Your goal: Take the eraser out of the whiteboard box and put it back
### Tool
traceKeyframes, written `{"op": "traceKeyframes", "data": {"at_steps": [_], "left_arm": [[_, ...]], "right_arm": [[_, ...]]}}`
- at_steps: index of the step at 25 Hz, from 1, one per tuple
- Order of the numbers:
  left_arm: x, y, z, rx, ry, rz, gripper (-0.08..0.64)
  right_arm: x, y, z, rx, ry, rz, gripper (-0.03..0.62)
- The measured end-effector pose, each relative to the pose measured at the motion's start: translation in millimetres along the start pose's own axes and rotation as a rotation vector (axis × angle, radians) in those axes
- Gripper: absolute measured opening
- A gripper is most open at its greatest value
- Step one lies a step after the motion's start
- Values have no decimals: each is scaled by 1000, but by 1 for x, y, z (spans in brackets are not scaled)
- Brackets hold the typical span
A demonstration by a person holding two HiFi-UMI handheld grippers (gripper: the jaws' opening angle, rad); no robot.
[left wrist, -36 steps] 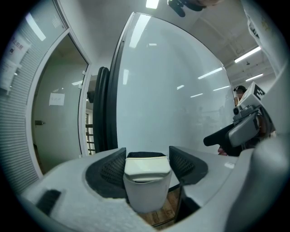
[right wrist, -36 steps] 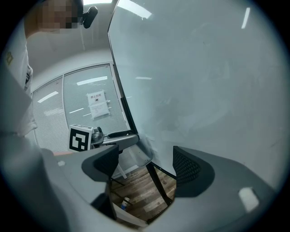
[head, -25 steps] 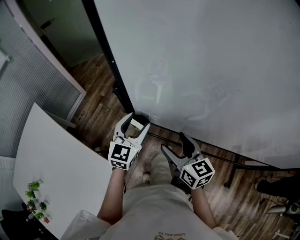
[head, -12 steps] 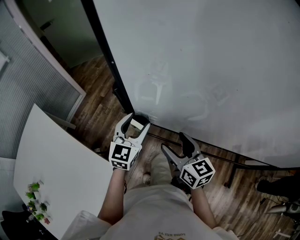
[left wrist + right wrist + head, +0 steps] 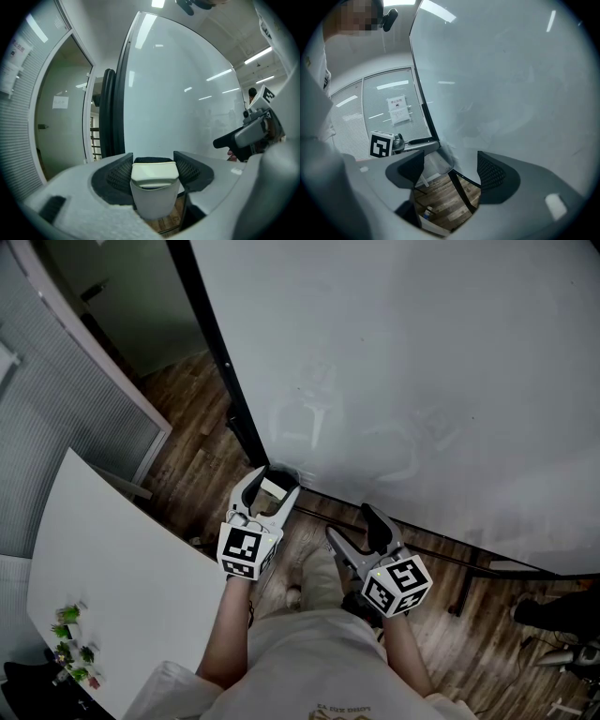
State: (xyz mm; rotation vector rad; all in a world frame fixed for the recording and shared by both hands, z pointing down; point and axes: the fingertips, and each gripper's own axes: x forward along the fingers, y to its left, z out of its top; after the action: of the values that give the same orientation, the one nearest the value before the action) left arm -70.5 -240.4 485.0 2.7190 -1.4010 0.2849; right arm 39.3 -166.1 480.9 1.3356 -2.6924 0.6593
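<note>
- Far left: slatted blinds (image 5: 56, 418) stand behind a white counter (image 5: 122, 587). A few small green items (image 5: 70, 643) lie near its near left corner.
- Left of centre: a wooden floor (image 5: 192, 437) runs under the scene, and a black post (image 5: 217, 362) edges the whiteboard (image 5: 422, 371) on its left side.
- Centre left: I see my left gripper (image 5: 275, 482) pointed at the lower left corner of the whiteboard. Its fingers (image 5: 115, 173) are clamped on the eraser (image 5: 154, 171), one pad against each side of the pale top.
- The eraser is at the whiteboard box (image 5: 442, 161), a translucent holder on that lower left corner. In the left gripper view a pale tapered body sits directly below the eraser top. I cannot tell whether the eraser is lifted clear of the box or is seated in it.
- Centre right: my right gripper (image 5: 349, 524) hangs just beside the left one and nearer to me. Its fingers (image 5: 375, 526) are apart with nothing between them, and only floor and the board's frame show through the gap.
- Right: the whiteboard fills the far and right part of the head view, its surface bare apart from faint smears.
- Far right, near the floor: some dark items that I cannot identify.
</note>
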Motion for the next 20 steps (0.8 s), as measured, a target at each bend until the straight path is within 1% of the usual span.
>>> {"op": "traceKeyframes", "data": {"at_steps": [9, 14, 20], "left_arm": [[-4, 2, 8, 6, -21, 6, 267], [-9, 1, 16, -25, -44, 2, 267], [-16, -1, 22, -19, -57, 6, 267]], "right_arm": [[-1, 3, 0, -5, -6, 1, 353], [-6, 4, 3, -8, -14, 0, 353], [-10, 1, 9, -17, -31, -8, 353]]}}
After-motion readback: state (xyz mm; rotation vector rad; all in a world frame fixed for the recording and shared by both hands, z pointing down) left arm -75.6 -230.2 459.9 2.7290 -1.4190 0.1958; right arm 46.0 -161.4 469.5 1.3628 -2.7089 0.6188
